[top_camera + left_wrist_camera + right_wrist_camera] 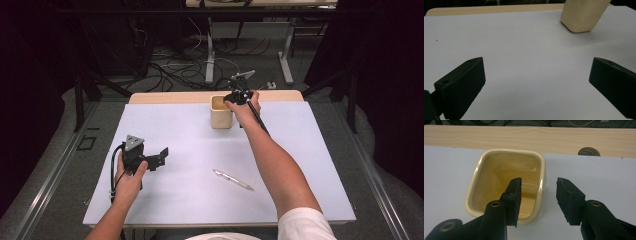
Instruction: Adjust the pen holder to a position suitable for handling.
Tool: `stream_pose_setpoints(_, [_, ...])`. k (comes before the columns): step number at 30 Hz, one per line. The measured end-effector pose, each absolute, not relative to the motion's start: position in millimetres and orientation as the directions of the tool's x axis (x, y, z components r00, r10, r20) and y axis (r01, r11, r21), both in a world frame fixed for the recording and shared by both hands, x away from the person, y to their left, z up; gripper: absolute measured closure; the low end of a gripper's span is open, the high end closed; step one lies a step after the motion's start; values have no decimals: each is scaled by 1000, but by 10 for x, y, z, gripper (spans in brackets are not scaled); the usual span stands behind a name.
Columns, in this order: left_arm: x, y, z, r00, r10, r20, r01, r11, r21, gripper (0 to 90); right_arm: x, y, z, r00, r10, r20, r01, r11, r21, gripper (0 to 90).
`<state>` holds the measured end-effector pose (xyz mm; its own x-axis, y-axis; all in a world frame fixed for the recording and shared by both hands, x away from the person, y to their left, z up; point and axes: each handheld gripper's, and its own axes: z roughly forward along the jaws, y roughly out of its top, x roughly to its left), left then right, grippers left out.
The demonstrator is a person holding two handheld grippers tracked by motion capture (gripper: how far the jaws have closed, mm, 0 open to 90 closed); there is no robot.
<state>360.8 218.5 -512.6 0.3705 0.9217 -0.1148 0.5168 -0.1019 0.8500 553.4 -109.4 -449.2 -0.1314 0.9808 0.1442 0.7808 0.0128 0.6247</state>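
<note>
A cream square cup [221, 112] stands upright at the back middle of the white table top [190, 195]. My right gripper [235, 97] hovers over the cup's right side. In the right gripper view this gripper [539, 181] straddles the right wall of the cup [499, 175]: one jaw hangs inside, the other outside, and neither pad touches the wall. My left gripper [152, 160] rests at the left of the table, held by a hand. Its jaws [536, 62] stand wide open over bare table, with the cup [581, 15] far ahead.
A clear pen [232, 179] lies on the table, in front of the cup and right of centre. A wooden strip [529, 137] with a round cable hole [588, 151] runs along the far edge. Beyond it are table legs and cables on the floor.
</note>
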Motion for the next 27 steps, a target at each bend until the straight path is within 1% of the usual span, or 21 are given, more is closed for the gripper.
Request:
stream_pose_setpoints(11, [3603, 2179, -5127, 375, 920, -116, 525, -108, 844, 4, 5565, -1059, -4580, -125, 981, 146, 797, 12, 604, 613])
stream_pose_setpoints(16, [3604, 2185, -5129, 375, 920, -116, 524, -107, 845, 4, 5578, -1027, -4644, -117, 982, 150, 811, 8, 585, 675])
stream_pose_setpoints(26, [3604, 2181, -5129, 376, 919, -117, 526, -107, 844, 4, 5595, -1040, -4655, -98, 985, 142, 811, -4, 585, 748])
stream_pose_setpoints(27, [3604, 2183, -5129, 376, 919, -116, 524, -107, 845, 4, 5599, -1034, -4648, -80, 985, 156, 817, -25, 576, 758])
